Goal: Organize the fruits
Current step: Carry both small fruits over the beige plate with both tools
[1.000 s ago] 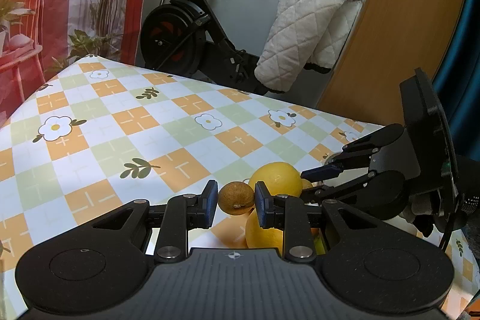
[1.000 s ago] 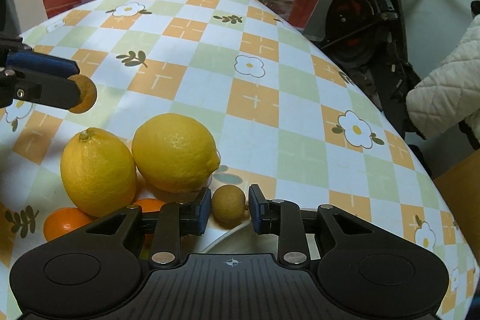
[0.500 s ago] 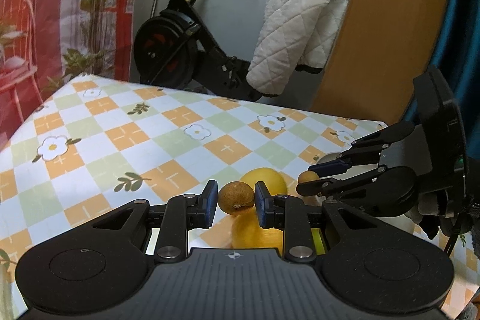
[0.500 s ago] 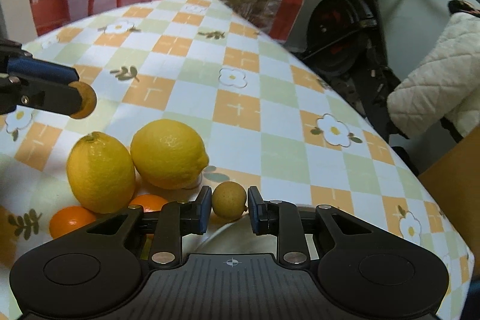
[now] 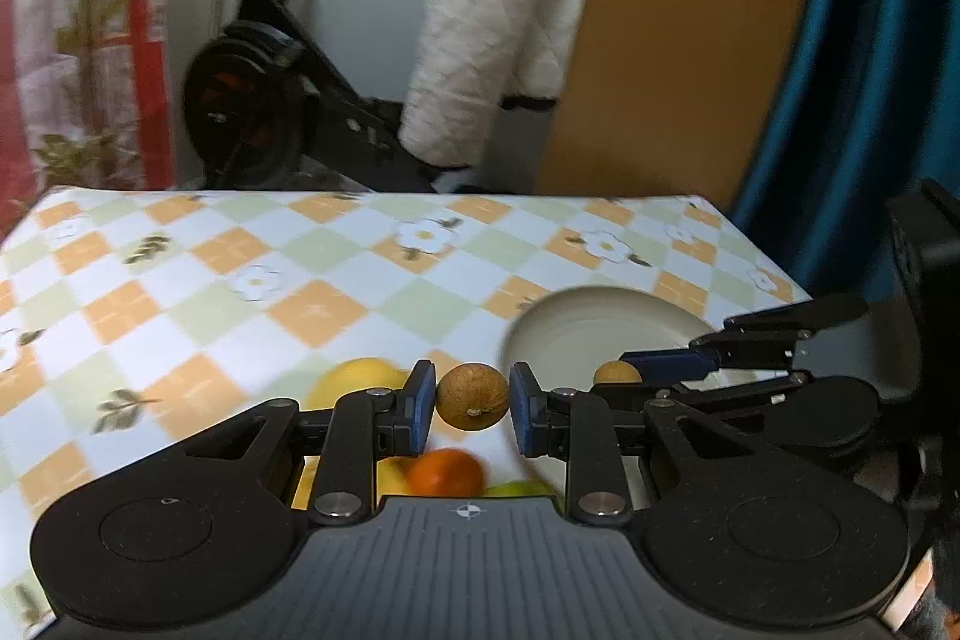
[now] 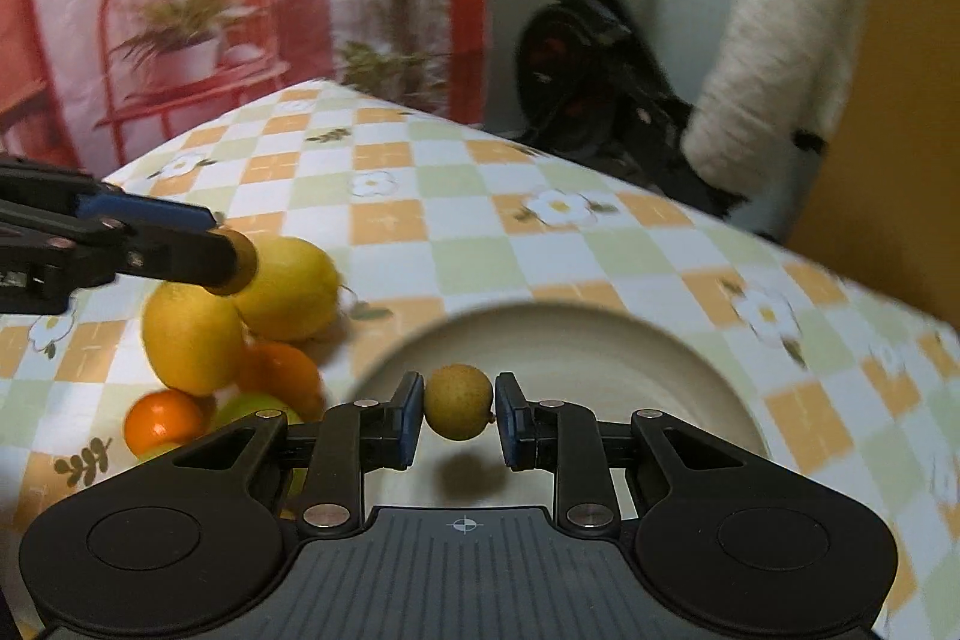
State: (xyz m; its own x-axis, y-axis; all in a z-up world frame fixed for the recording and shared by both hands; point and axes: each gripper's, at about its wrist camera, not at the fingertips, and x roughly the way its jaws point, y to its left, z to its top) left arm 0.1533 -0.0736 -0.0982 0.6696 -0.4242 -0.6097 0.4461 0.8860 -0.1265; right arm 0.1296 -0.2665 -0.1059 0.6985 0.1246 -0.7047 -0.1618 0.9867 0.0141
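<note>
My left gripper (image 5: 472, 401) is shut on a small brown round fruit (image 5: 472, 396) and holds it above the fruit pile, just left of the white plate (image 5: 576, 334). My right gripper (image 6: 457, 409) is shut on a small yellowish-brown round fruit (image 6: 459, 401) and holds it above the plate (image 6: 600, 352); its shadow falls on the plate. In the right wrist view two lemons (image 6: 240, 304) and two oranges (image 6: 162, 418) lie left of the plate, with a green fruit (image 6: 252, 409) partly hidden. The left gripper (image 6: 231, 259) shows there over the lemons.
The table has a checked flower tablecloth (image 5: 312, 304). Behind its far edge stand an exercise bike (image 5: 258, 100) with a white quilted jacket (image 5: 498, 40), a wooden panel (image 5: 690, 28) and a blue curtain (image 5: 870, 70).
Both grippers have risen and swung right with their fruits. The right gripper's fruit now hangs over the plate; the left one has moved from over the lemons toward the plate's edge.
</note>
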